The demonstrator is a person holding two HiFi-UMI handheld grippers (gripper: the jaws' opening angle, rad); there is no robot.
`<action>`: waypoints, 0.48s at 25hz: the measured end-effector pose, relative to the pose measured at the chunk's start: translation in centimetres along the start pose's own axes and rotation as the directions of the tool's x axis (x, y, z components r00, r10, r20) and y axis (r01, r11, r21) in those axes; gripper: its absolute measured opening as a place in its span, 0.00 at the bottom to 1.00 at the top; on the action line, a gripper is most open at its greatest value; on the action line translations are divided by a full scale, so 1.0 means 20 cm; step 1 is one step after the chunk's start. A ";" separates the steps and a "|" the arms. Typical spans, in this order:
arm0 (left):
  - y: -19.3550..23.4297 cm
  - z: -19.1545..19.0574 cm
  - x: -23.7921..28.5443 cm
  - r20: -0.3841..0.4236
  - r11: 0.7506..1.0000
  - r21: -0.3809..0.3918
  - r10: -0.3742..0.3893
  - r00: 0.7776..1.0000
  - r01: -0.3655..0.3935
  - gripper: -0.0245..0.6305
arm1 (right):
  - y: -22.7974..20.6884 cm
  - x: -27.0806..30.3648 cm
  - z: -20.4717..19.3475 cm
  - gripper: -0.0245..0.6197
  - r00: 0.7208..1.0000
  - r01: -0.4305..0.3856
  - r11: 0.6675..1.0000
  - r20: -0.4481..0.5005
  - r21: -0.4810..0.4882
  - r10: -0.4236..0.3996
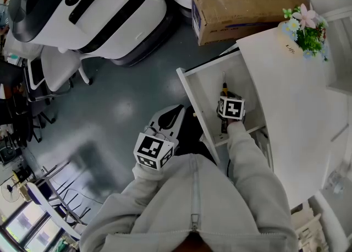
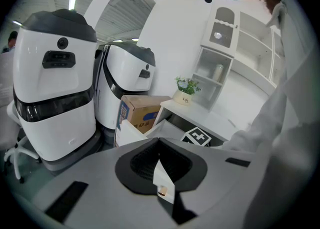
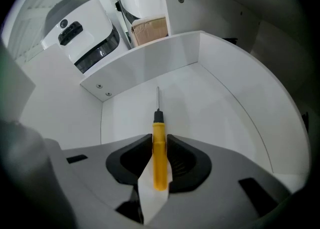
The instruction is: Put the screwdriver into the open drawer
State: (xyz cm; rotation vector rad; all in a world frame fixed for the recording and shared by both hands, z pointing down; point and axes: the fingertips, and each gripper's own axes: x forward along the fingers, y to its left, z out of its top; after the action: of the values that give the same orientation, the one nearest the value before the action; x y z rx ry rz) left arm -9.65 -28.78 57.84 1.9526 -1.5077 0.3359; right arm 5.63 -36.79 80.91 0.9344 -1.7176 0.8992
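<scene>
1. Holding the screwdriver (image 3: 159, 148) in the right gripper (image 3: 159, 140), with both pads snug against the yellow handle.
2. Pointing the thin metal tip straight out ahead of the jaws, toward the far white wall of the open drawer (image 3: 150, 68).
3. Running in one line with the gripper, handle end back between the pads, black collar and bare shaft sticking out in front.
4. In the head view, lying alongside the drawer's outer wall, tip away from the person, handle nearer the grey sleeve (image 1: 247, 163).
5. Sitting inside the drawer, low over its white bottom; cannot tell if touching it.
6. Keeping the left gripper (image 2: 160, 165) closed tight, with nothing in it, just outside the drawer and over the floor.
7. Down below, a smooth grey floor (image 1: 121, 97) with a soft shine.
8. Over the drawer, a white cabinet top (image 1: 297, 113) with a small pot of flowers (image 1: 305, 28) on its far end.
9. Behind that, a brown cardboard box (image 1: 247, 11) on the floor.
10. Near the box, big white machines (image 1: 104, 9) with dark bands.
</scene>
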 end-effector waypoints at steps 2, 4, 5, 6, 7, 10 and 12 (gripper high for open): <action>0.00 0.00 0.00 0.000 1.000 0.001 -0.004 1.000 0.004 0.06 | 0.00 -0.01 0.00 0.26 1.000 -0.006 1.000 0.006 0.002 0.006; -0.01 0.00 0.00 0.000 1.000 0.003 -0.008 1.000 0.008 0.06 | 0.01 -0.01 0.00 0.31 1.000 -0.013 1.000 0.013 0.006 0.013; -0.01 0.00 0.00 -0.001 1.000 0.005 -0.011 1.000 0.011 0.06 | 0.01 -0.02 0.00 0.33 1.000 -0.017 1.000 0.016 0.007 0.017; -0.02 0.00 0.01 -0.002 1.000 0.006 -0.016 1.000 0.016 0.06 | 0.01 -0.02 -0.01 0.36 1.000 -0.022 1.000 0.019 0.008 0.021; -0.03 0.00 0.01 -0.002 1.000 0.007 -0.021 1.000 0.021 0.06 | 0.01 -0.02 -0.01 0.38 0.999 -0.028 1.000 0.025 0.009 0.028; -0.05 0.00 0.00 0.004 0.999 0.015 -0.035 0.999 0.035 0.06 | 0.00 -0.05 -0.02 0.40 0.998 -0.038 0.999 0.049 0.025 0.037; -0.06 0.01 -0.01 0.010 0.999 0.021 -0.042 0.999 0.042 0.06 | 0.01 -0.08 -0.01 0.40 0.997 -0.042 0.998 0.071 0.041 0.039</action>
State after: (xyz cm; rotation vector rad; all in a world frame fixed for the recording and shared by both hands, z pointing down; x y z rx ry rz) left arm -8.60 -28.58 57.10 2.0023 -1.4735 0.3252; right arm 5.94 -36.31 79.33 0.9719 -1.7885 0.9425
